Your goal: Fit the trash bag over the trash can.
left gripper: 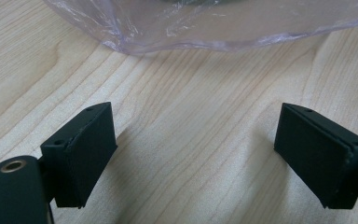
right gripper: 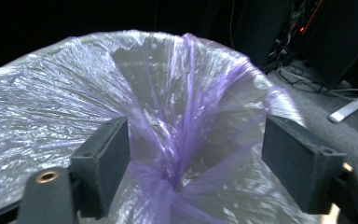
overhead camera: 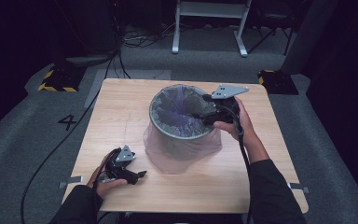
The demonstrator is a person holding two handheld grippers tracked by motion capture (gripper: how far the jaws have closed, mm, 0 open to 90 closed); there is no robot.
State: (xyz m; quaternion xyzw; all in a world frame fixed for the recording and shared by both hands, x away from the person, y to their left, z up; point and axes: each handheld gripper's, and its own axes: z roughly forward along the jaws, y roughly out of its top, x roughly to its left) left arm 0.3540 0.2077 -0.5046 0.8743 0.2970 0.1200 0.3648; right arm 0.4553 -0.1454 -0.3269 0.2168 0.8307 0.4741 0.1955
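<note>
A round grey bin (overhead camera: 182, 136) stands mid-table, lined with a thin translucent purple bag (overhead camera: 177, 111) that drapes over its rim and down its outside. My right gripper (overhead camera: 204, 112) hovers at the bin's right rim and points into it. In the right gripper view it is open (right gripper: 196, 140), with the bag's gathered purple folds (right gripper: 182, 116) ahead of the jaws and nothing pinched. My left gripper (overhead camera: 142, 174) rests low at the table's front left, open (left gripper: 196, 135) over bare wood. The bag's loose hem (left gripper: 205, 28) lies just beyond its jaws.
The wooden table (overhead camera: 121, 107) has open surface left of and in front of the bin. On the grey floor beyond are two yellow-and-black striped bases (overhead camera: 56, 80) (overhead camera: 276, 79), a white frame's legs (overhead camera: 209, 28) and cables. A "4" (overhead camera: 67, 122) marks the floor at left.
</note>
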